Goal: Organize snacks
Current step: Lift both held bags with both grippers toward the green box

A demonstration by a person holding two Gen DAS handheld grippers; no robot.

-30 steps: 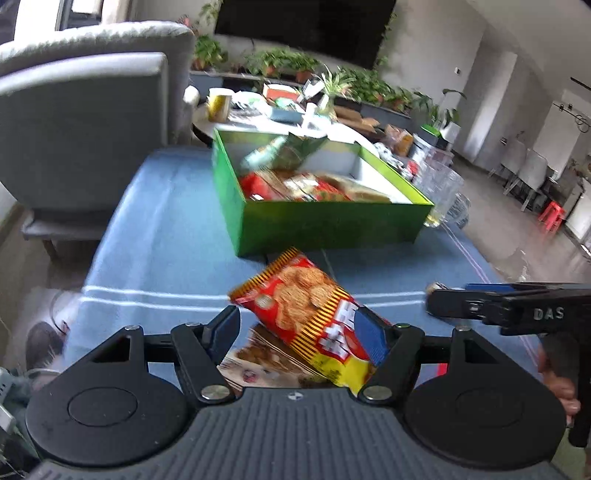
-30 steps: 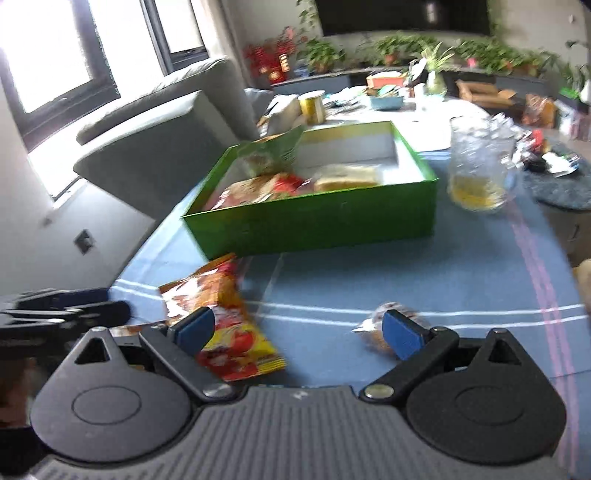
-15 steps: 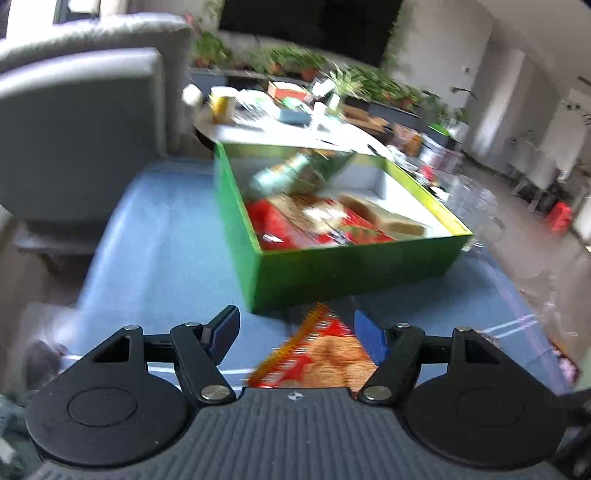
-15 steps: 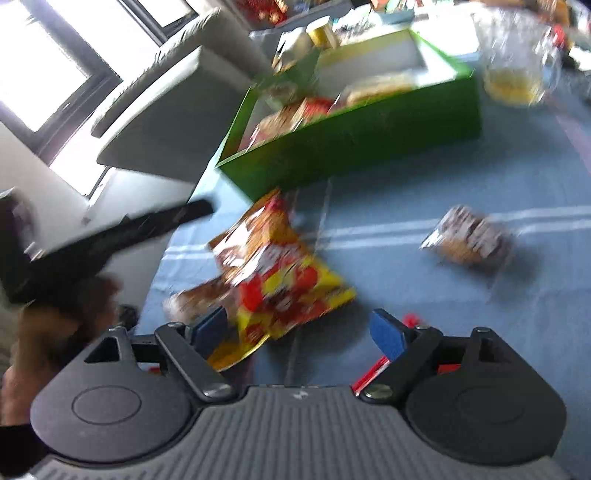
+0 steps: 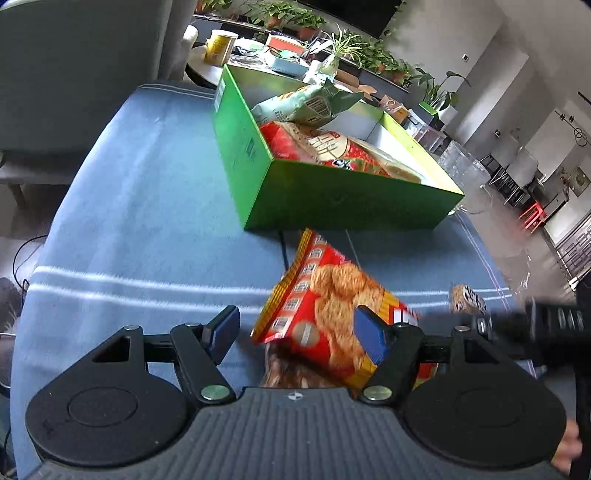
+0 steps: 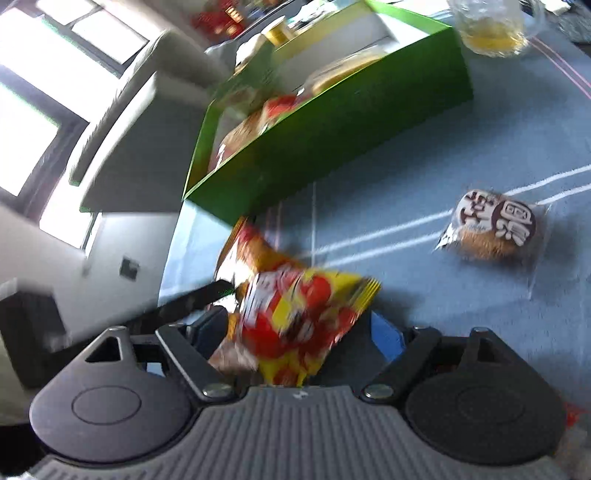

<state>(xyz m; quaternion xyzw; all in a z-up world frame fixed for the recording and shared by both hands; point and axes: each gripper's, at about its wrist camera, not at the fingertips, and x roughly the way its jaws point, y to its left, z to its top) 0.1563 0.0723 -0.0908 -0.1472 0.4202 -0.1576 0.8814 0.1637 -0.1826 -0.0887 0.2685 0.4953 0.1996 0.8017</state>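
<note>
Both grippers, left (image 5: 295, 332) and right (image 6: 299, 332), jaws apart, straddle the red cracker bag (image 5: 332, 317), seemingly bound for the green box (image 5: 332, 199)

Grey armchair (image 5: 74, 66), yellow cup (image 5: 220, 46), potted plants (image 5: 373, 55), glass pitcher (image 6: 491, 26)

We see a bright green box (image 5: 343, 199), a red-and-yellow biscuit packet (image 5: 332, 310), and a blue bench cloth (image 5: 147, 206) crossed by thin white stripes.
</note>
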